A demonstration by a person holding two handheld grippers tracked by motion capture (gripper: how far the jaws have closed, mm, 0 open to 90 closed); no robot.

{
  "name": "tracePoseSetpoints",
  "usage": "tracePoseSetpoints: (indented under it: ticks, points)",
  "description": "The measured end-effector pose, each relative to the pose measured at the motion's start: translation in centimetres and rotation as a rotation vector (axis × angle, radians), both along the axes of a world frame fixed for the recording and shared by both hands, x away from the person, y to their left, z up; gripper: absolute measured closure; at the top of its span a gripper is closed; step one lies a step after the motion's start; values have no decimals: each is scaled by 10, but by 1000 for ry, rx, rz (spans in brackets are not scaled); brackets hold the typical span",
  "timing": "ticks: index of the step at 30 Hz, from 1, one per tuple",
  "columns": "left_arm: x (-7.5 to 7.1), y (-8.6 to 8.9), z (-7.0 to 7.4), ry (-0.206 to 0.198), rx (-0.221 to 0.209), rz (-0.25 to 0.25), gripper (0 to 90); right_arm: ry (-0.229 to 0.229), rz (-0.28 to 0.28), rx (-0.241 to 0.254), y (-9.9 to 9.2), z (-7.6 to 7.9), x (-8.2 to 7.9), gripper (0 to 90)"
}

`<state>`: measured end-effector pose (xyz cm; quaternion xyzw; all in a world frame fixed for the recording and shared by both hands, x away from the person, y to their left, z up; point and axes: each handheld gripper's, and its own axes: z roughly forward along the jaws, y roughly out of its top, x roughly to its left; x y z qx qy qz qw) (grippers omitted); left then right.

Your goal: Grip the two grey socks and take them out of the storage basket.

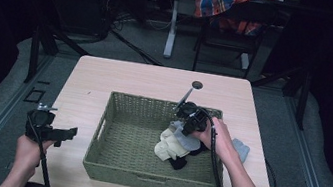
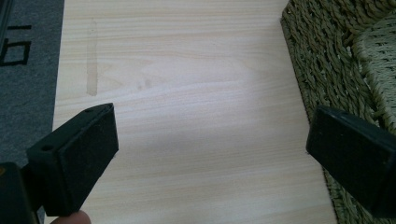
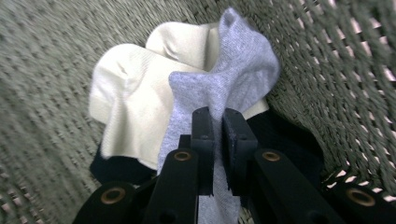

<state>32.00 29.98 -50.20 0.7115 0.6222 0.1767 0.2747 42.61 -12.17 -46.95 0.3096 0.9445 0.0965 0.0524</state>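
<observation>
A woven basket [image 1: 108, 158] stands on the light wooden table [image 1: 156, 84]. Inside it, at the right, lies a pile of socks: a cream sock [image 1: 166, 146], a black sock [image 1: 177, 163] and a grey sock [image 1: 186, 139]. My right gripper [image 1: 184, 127] reaches down into the basket and is shut on the grey sock [image 3: 224, 79], which is pinched between the two black jaws of my right gripper [image 3: 218, 149]; the cream sock [image 3: 130, 88] lies behind it. My left gripper [image 1: 69, 133] hovers open over bare table left of the basket, and my left gripper [image 2: 210, 154] holds nothing between its wide jaws.
Another grey sock [image 1: 242, 148] lies on the table right of the basket. The basket wall [image 2: 327, 60] is close to my left gripper's right jaw. A cable hole [image 1: 197, 84] sits near the table's far edge. A chair with plaid cloth [image 1: 229, 4] stands beyond the table.
</observation>
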Motion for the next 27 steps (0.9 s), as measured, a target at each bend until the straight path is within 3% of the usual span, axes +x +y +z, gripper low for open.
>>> tracePoseSetpoints:
  ticks: [9,17,27]
  points:
    - [1,-2,0,2,0,-5,23,-16,-20,77,-9,27,-8,846]
    - [5,-5,0,6,5,-17,23,-23,-25,107,-18,48,-16,845]
    - [4,-4,-1,6,3,-11,24,-64,-70,157,-30,75,-23,844]
